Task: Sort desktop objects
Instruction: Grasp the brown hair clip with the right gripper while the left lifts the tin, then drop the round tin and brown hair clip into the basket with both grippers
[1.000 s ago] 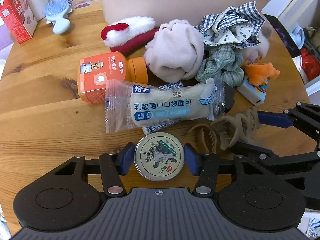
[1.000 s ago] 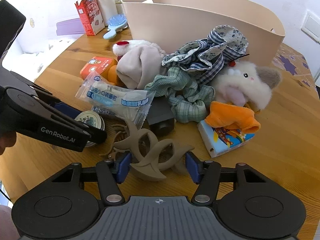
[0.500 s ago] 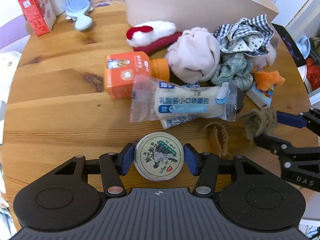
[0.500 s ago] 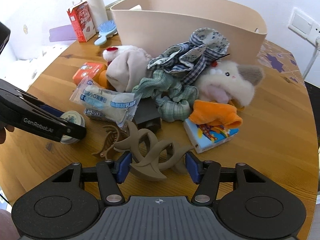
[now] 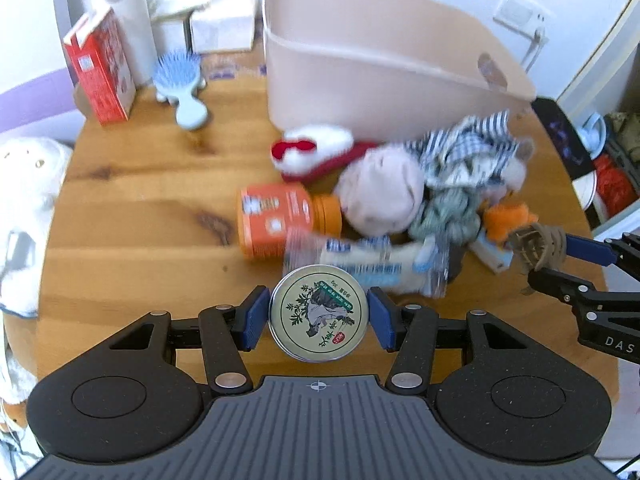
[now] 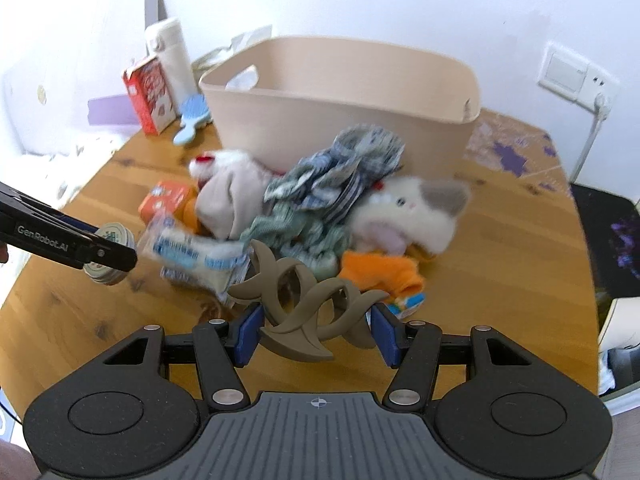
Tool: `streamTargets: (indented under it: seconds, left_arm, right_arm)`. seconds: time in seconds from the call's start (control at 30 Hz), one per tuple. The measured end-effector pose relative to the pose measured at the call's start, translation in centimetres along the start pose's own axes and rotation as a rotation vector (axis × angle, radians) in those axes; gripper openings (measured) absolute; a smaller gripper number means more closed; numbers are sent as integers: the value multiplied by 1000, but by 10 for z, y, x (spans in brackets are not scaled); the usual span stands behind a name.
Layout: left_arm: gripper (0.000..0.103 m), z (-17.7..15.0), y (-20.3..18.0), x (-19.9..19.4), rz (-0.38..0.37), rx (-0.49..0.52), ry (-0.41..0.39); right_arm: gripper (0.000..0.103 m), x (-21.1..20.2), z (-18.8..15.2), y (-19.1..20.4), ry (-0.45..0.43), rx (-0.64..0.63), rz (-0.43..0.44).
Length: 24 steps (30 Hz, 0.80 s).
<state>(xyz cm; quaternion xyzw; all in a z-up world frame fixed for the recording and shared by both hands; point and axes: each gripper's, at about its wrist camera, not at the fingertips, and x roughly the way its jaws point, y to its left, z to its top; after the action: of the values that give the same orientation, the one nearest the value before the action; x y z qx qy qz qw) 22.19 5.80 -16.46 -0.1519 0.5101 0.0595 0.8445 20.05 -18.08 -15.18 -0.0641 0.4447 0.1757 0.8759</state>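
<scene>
both grippers tilt steeply down above the wooden counter (image 5: 132, 216). the left gripper (image 5: 318, 317) is clamped on a round tin (image 5: 319, 317), the right gripper (image 6: 315, 330) on a brown hair claw (image 6: 308, 298), both clear of the wood. the clutter pile (image 6: 320, 208) sits just before the beige bin (image 6: 340, 120); bare counter lies left of the pile.
</scene>
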Motion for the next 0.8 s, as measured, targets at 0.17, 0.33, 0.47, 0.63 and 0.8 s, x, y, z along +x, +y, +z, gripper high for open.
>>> streamTargets:
  seconds: [0.17,0.33,0.47,0.63,0.8]
  left_arm:
    - [54,25,2,-17,-2,-14,-64]
    - [54,55,0,-32,0,-15,-129]
    - [54,78,-4,-40,4,-8,-178]
    - [54,104,-10,-42,10,-5,-216]
    - [54,127,-18,-39,15,-9,-251]
  right_arm:
    - [56,-11,17,-9,-53,-3,-23]
    - [56,-16,38,-19,-99,-20,-45]
    - [56,-19,56,-28,-133,-34,-63]
    - [56,-21,80,-40,-170,-53,-85]
    - [56,-15,104,-50,-192,-67,-106]
